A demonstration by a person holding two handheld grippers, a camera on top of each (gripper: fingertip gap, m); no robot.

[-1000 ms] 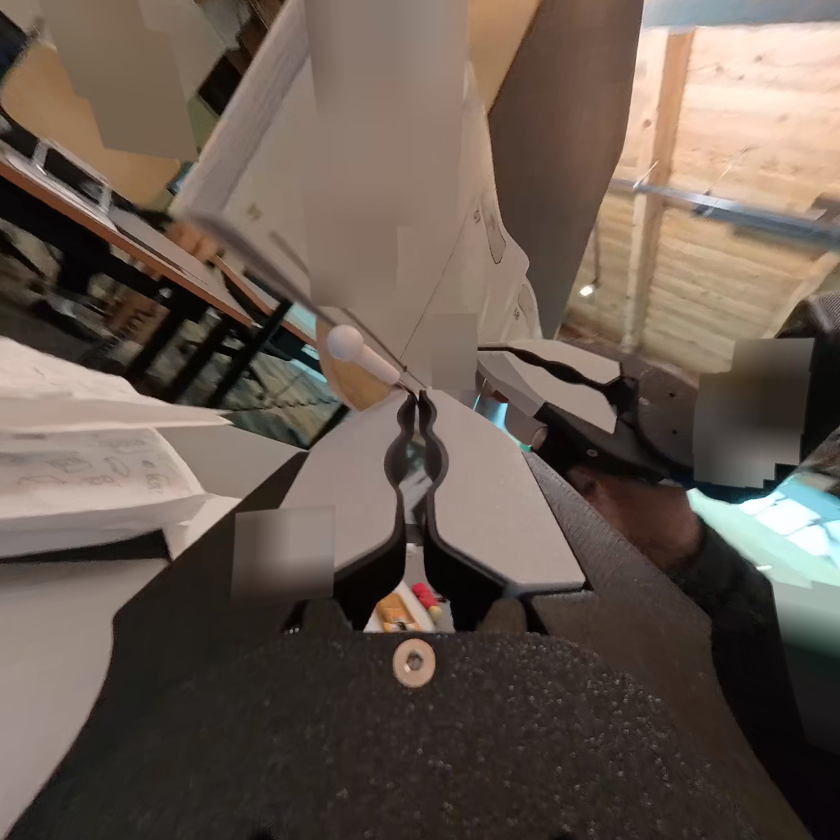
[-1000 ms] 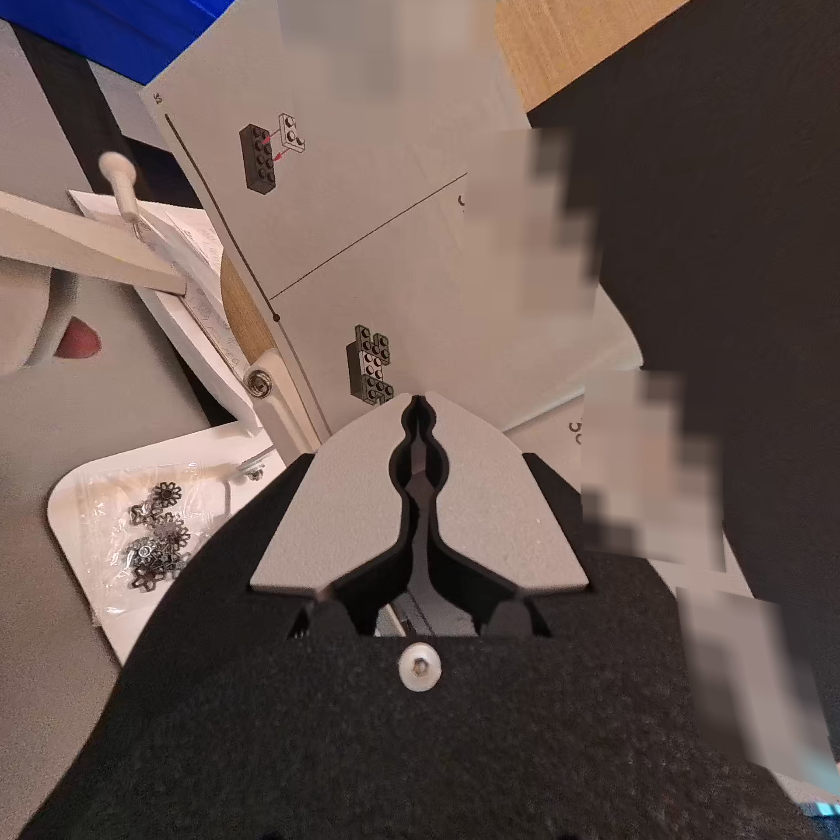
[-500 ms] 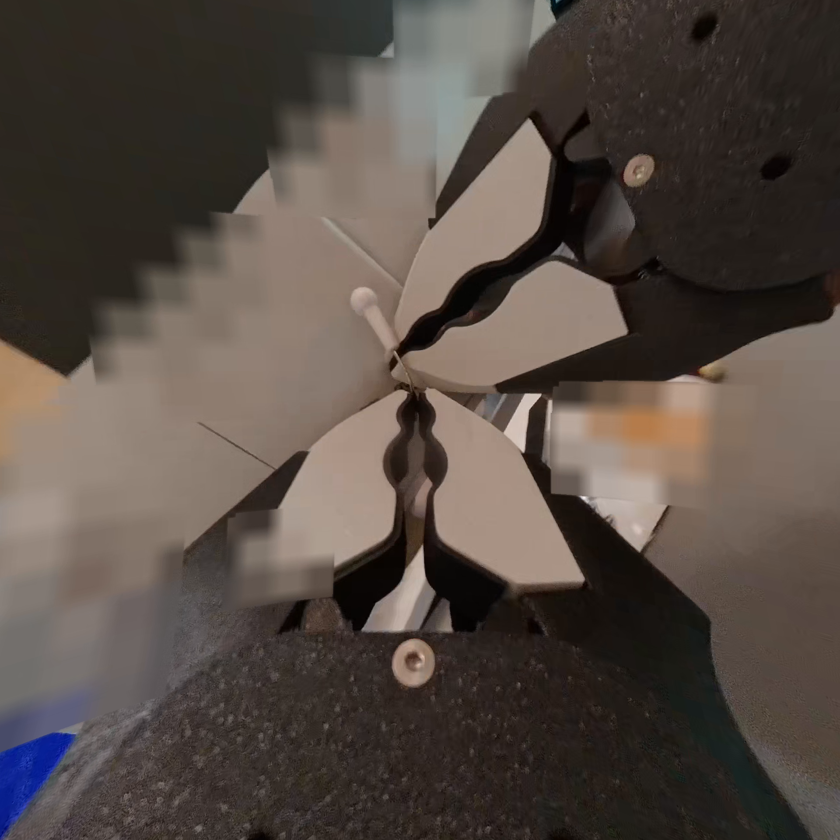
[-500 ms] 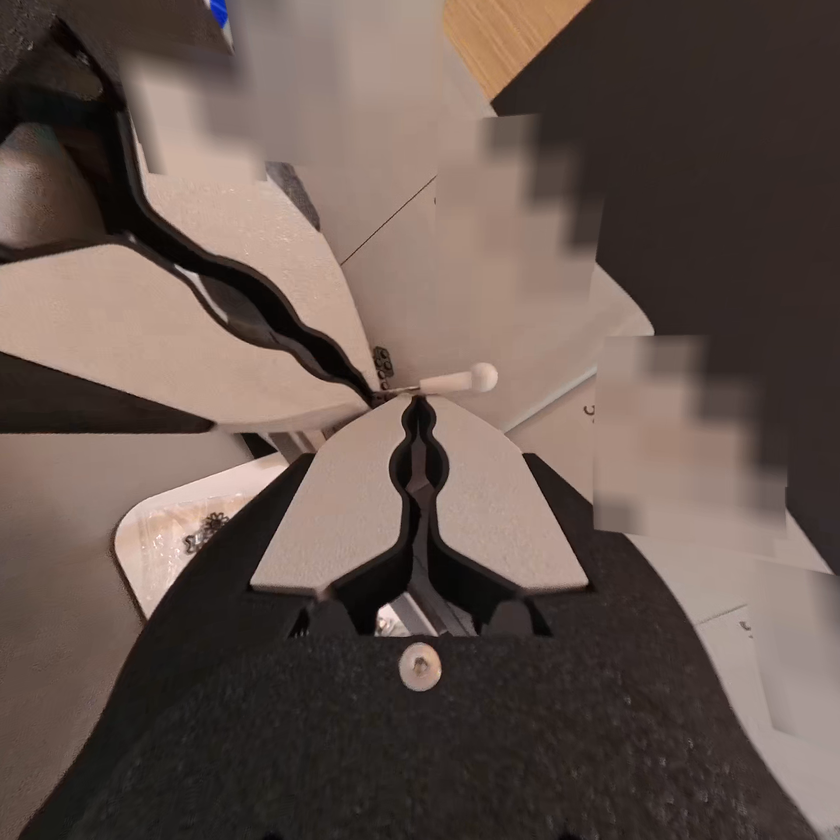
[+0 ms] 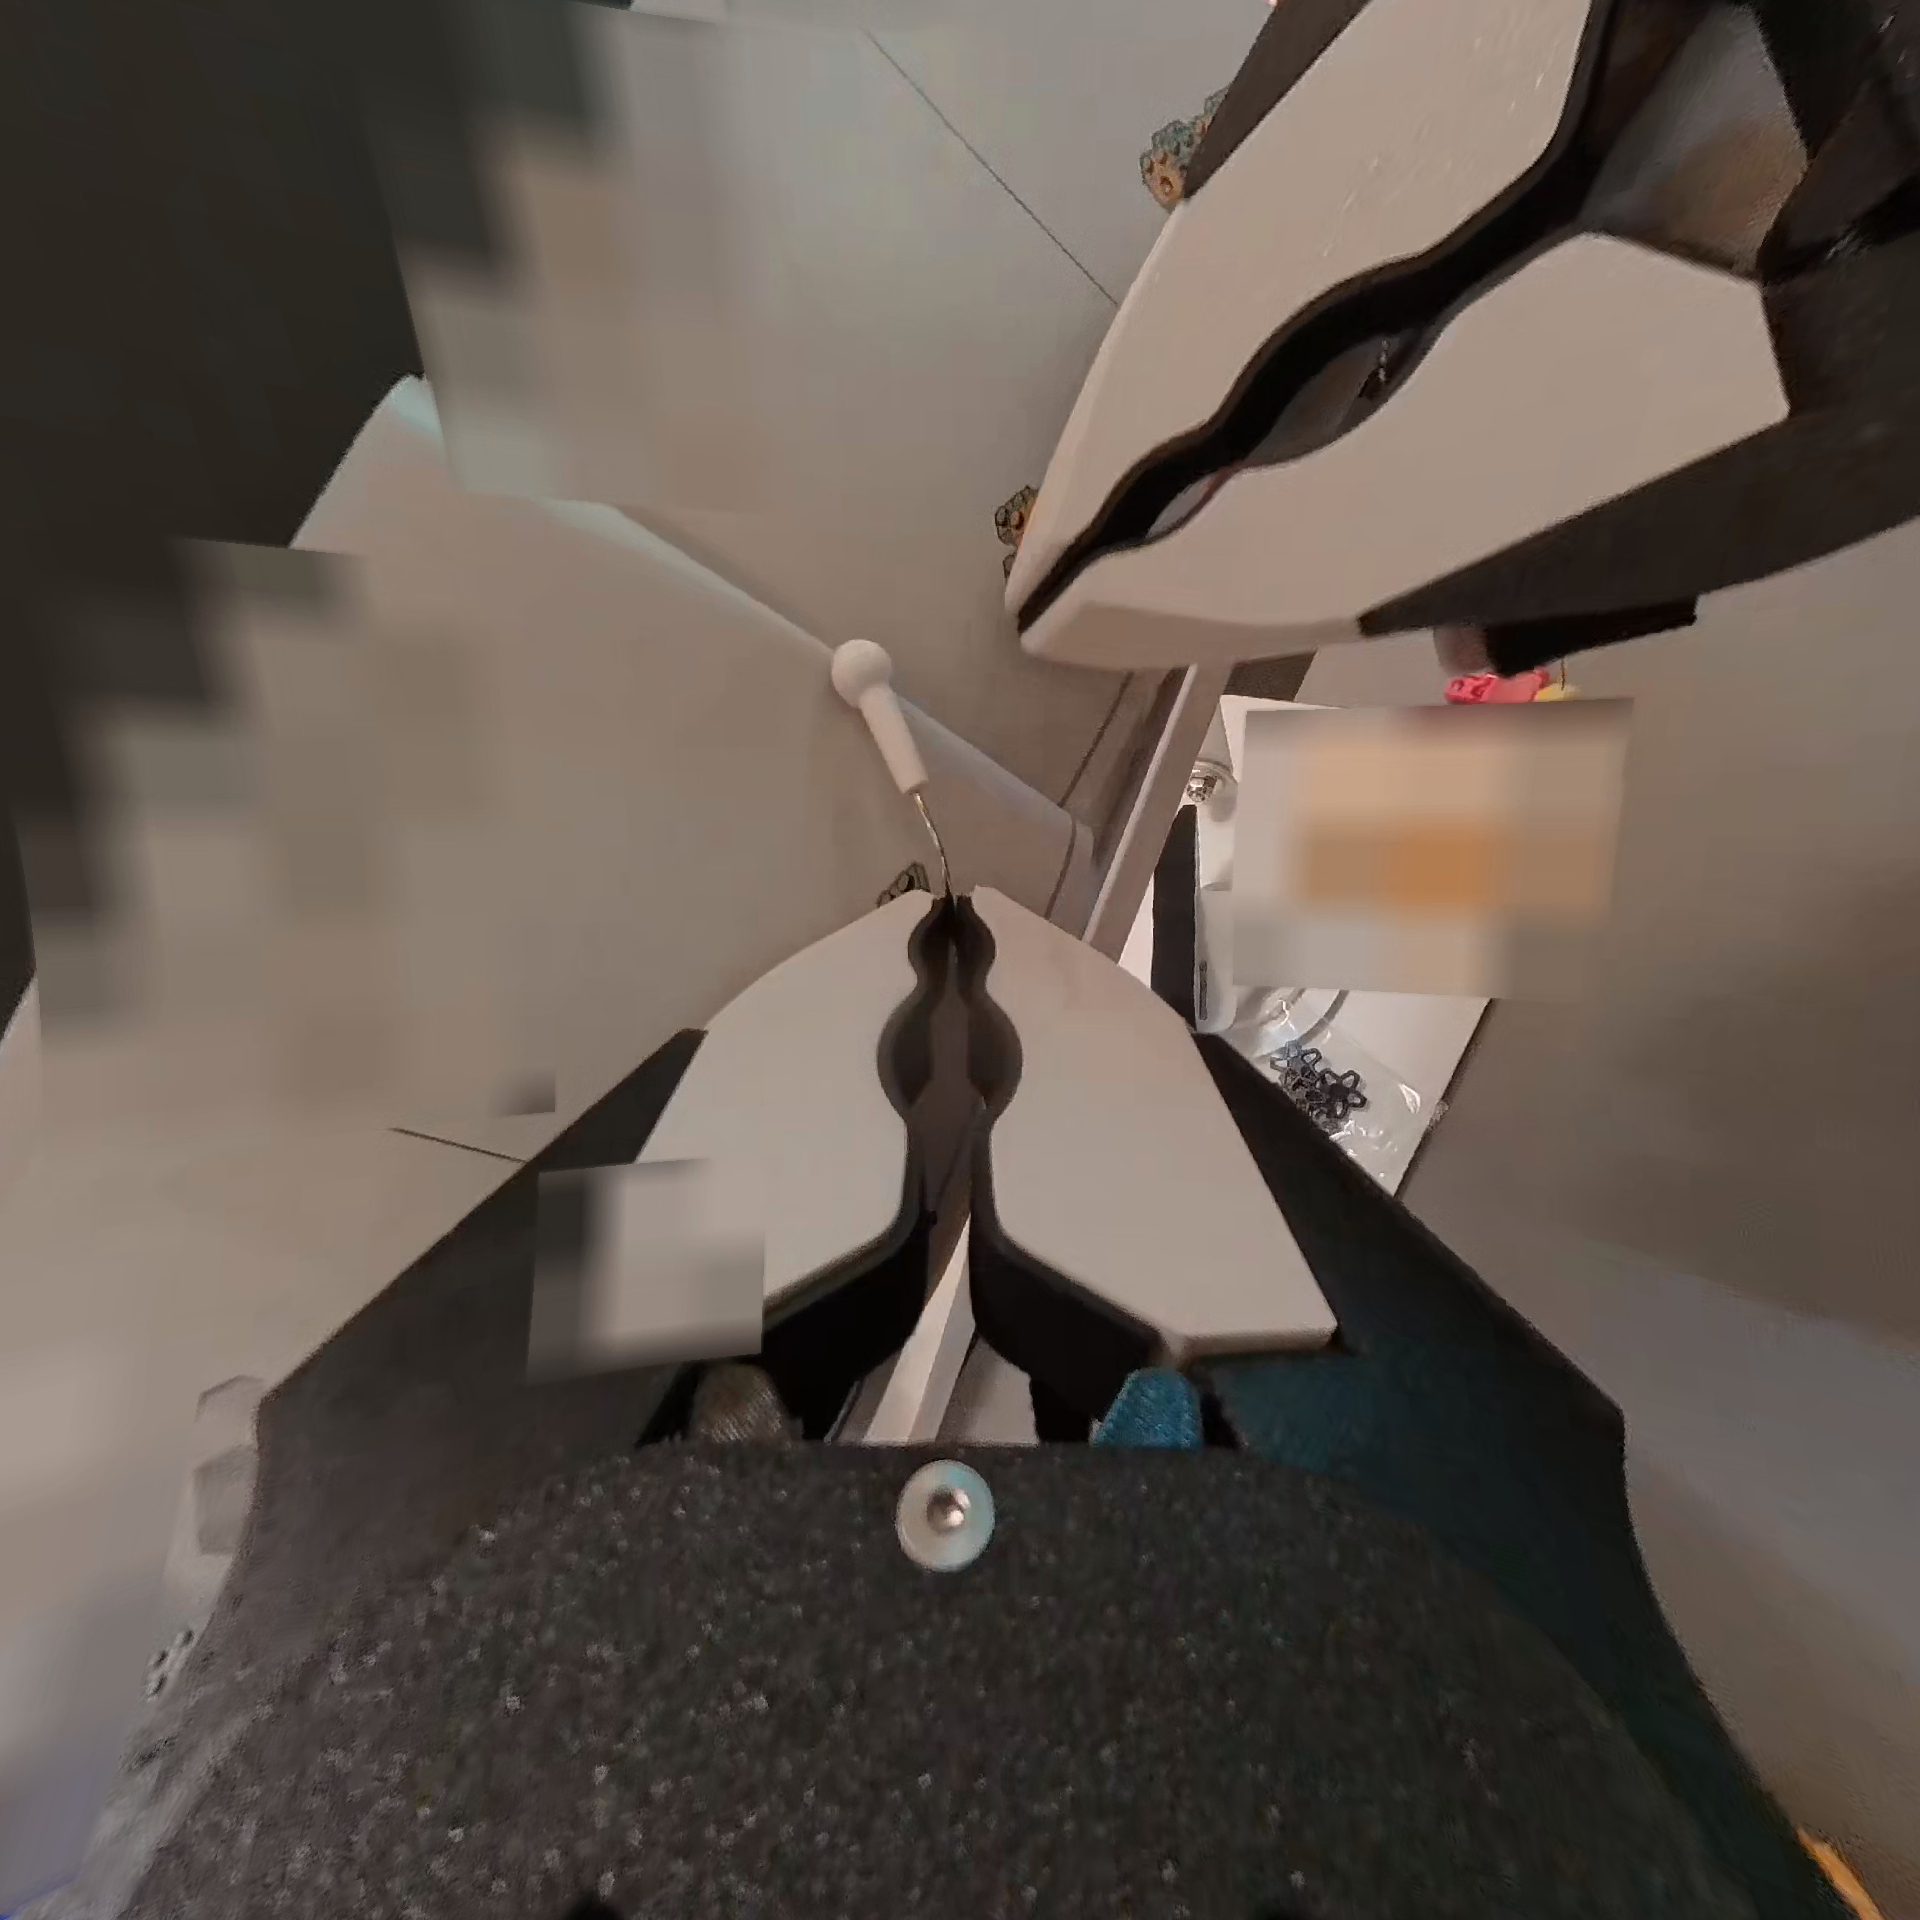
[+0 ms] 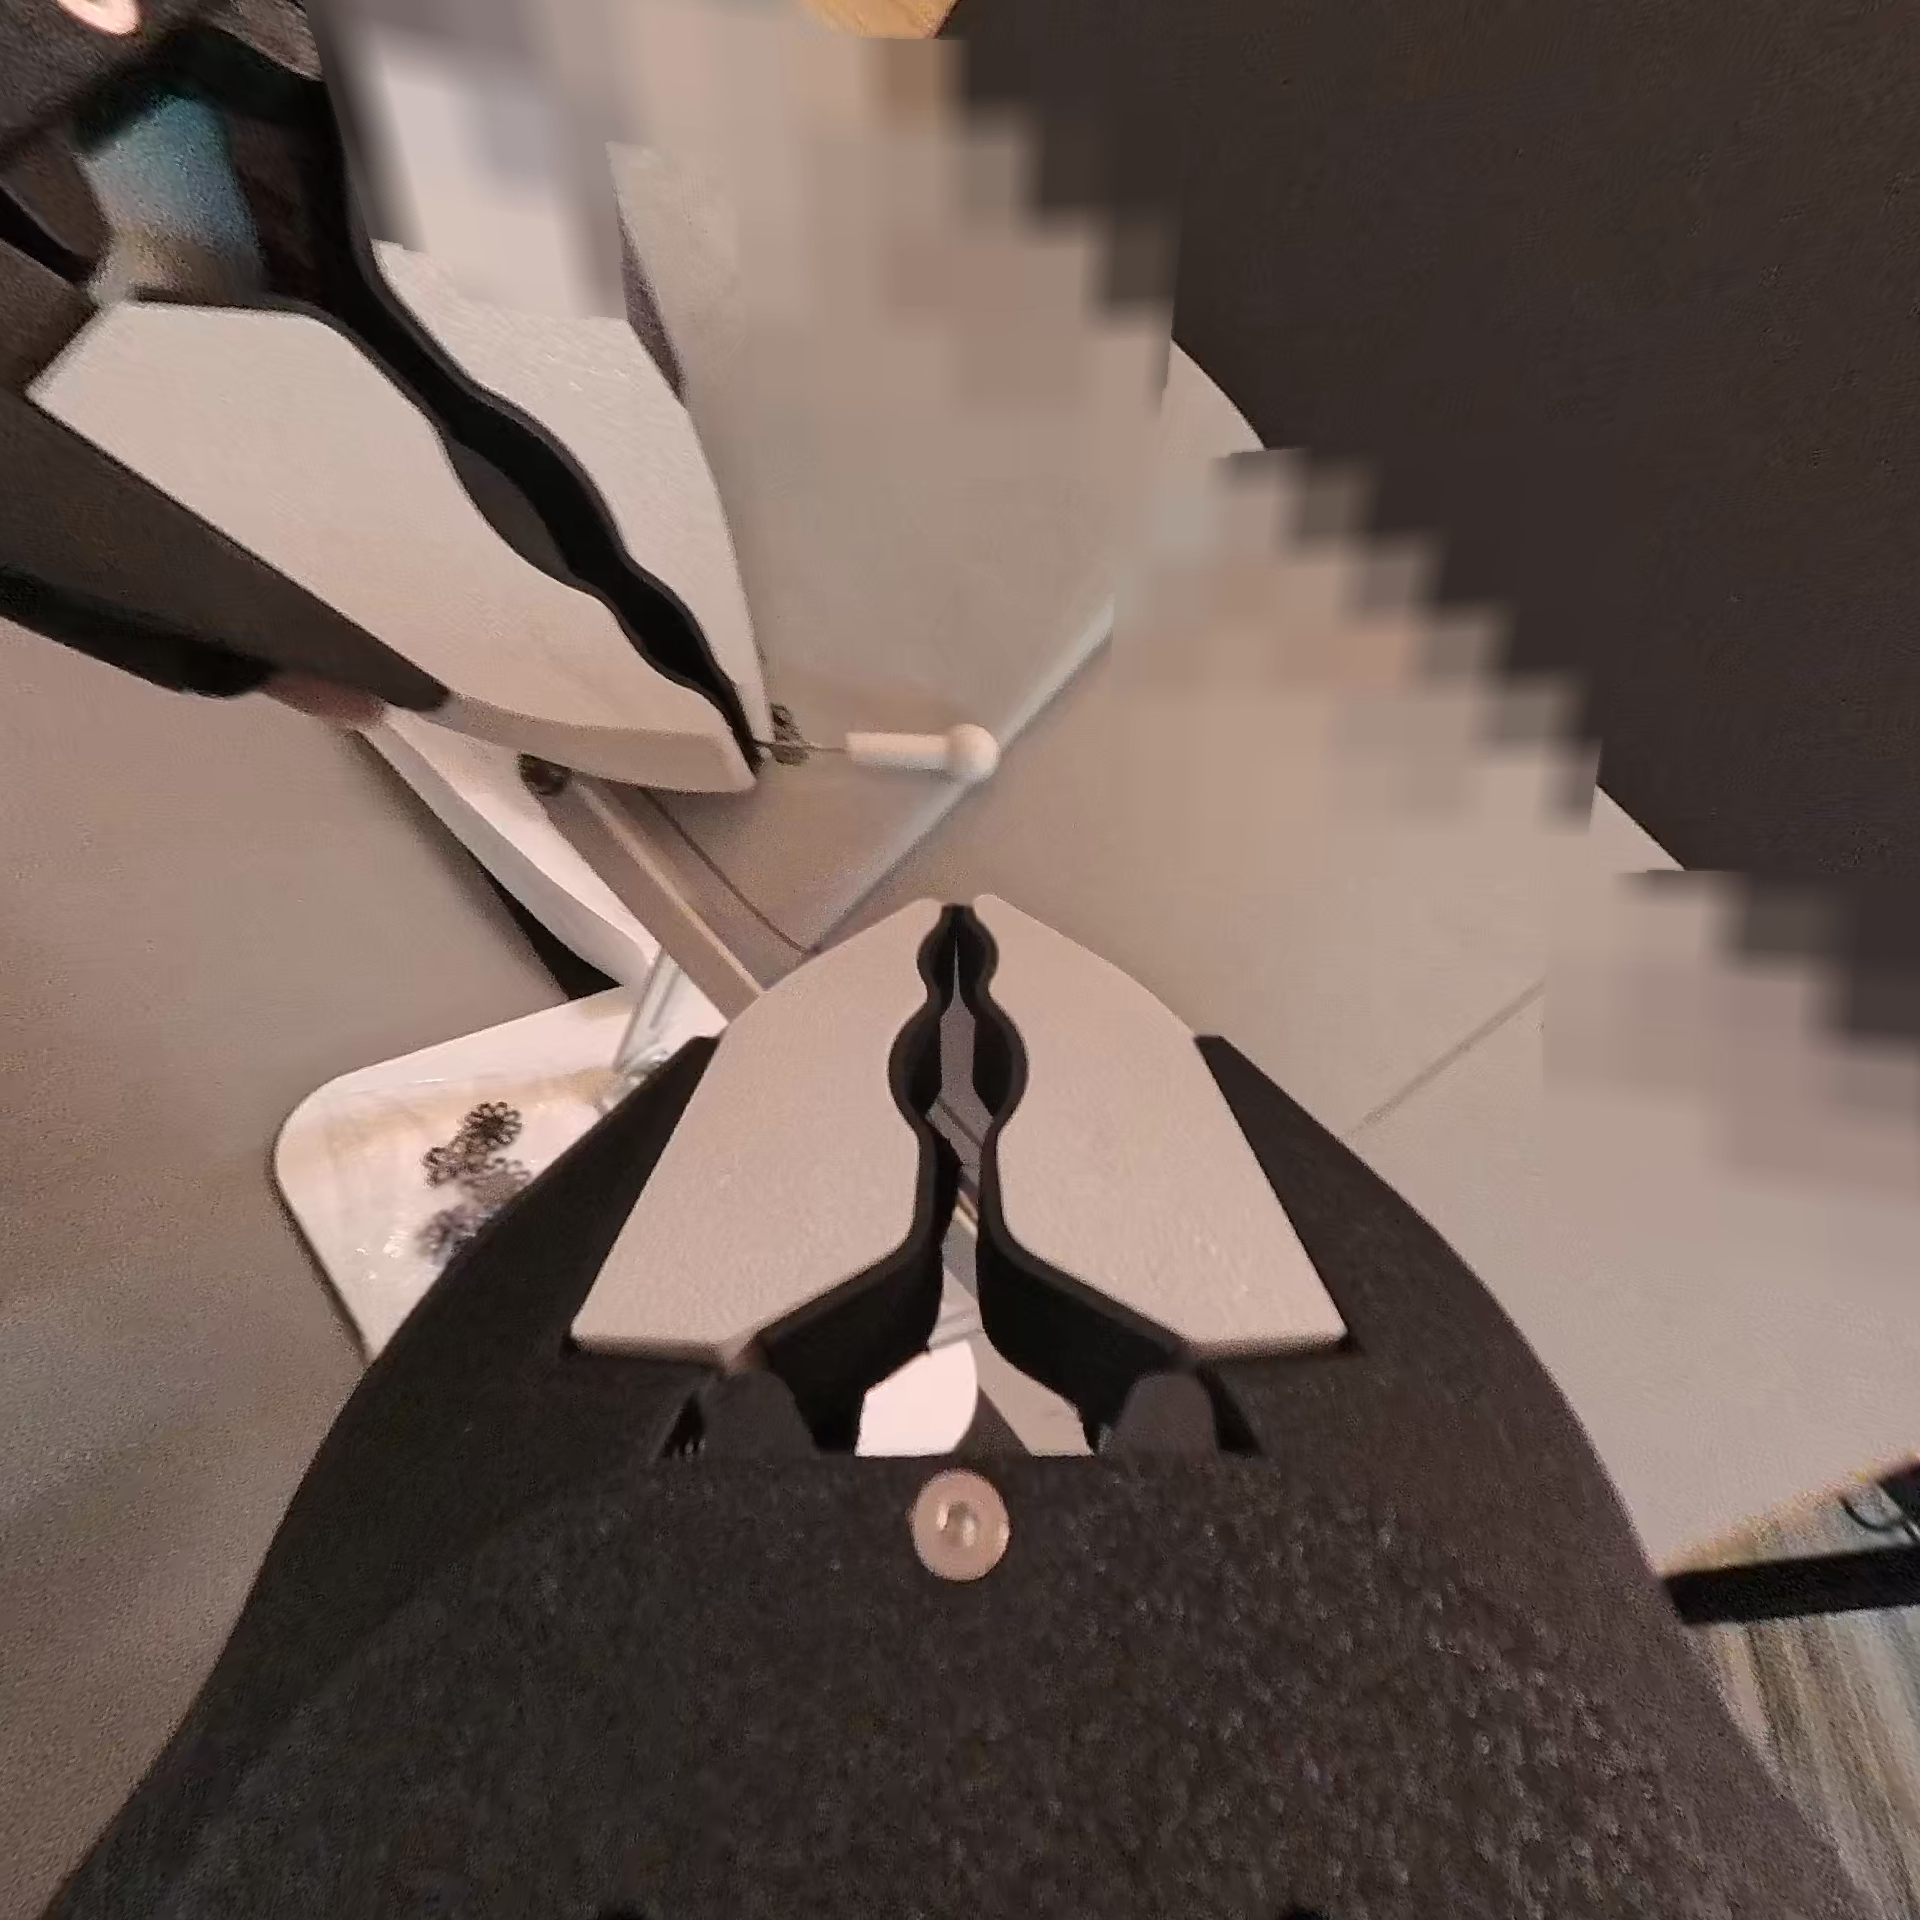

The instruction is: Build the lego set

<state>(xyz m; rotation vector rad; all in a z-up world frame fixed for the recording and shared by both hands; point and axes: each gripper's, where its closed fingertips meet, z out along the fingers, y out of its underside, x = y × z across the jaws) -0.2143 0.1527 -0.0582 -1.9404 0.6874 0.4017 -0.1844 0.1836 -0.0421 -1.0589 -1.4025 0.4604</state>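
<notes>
My left gripper (image 5: 951, 904) is shut on the thin metal wire of a page-holder clip with a white ball tip (image 5: 860, 665). The clip belongs to a white book stand (image 5: 1153, 790) that holds the open instruction booklet (image 5: 935, 312). In the right wrist view the left gripper (image 6: 753, 748) sits at the upper left with the ball tip (image 6: 971, 748) sticking out to the right over the booklet (image 6: 1039, 883). My right gripper (image 6: 961, 914) is shut with nothing visible in it. It also shows at the upper right of the left wrist view (image 5: 1023, 613), a short way from the clip.
A white tray (image 6: 343, 1143) holds a clear bag of small black flower-shaped pieces (image 6: 478, 1132), also seen in the left wrist view (image 5: 1320, 1081). A red piece (image 5: 1486, 686) lies behind the right gripper. The grey tabletop (image 6: 156, 935) lies to the left. One gripper's finger ends stand about 5 cm off the other's.
The left gripper has swung down from facing the room to facing the booklet, still holding the clip wire. The right gripper's tip has drawn back from the clip since half a second ago.
</notes>
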